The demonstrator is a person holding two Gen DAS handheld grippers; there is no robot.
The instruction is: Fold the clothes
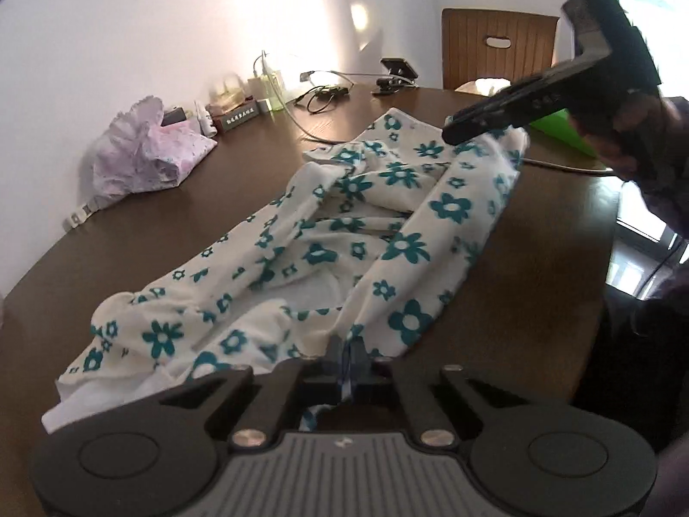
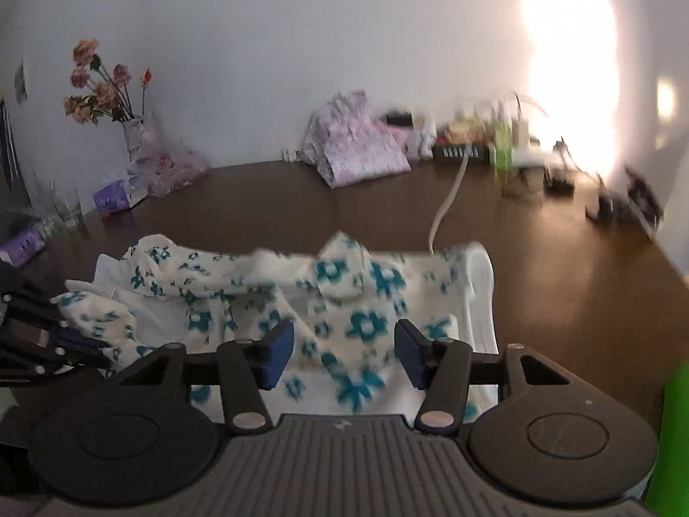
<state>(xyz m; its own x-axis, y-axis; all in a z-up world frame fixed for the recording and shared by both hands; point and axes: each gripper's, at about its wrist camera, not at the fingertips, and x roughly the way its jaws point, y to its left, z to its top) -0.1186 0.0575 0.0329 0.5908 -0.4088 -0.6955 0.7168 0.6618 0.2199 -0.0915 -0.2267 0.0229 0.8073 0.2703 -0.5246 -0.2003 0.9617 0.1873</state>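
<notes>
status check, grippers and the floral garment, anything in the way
Left gripper shut on floral garment. Right gripper open above it. Garment crumpled, unfolded. White cable touches its far edge.

Soft floral cloth garment (image 1: pixel 387 224), glossy wooden table (image 1: pixel 215 198)

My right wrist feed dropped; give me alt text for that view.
The right gripper is open, its blue-padded fingers apart just above a crumpled white garment with teal flowers on a brown table. The left gripper pinches the garment's left end.
</notes>
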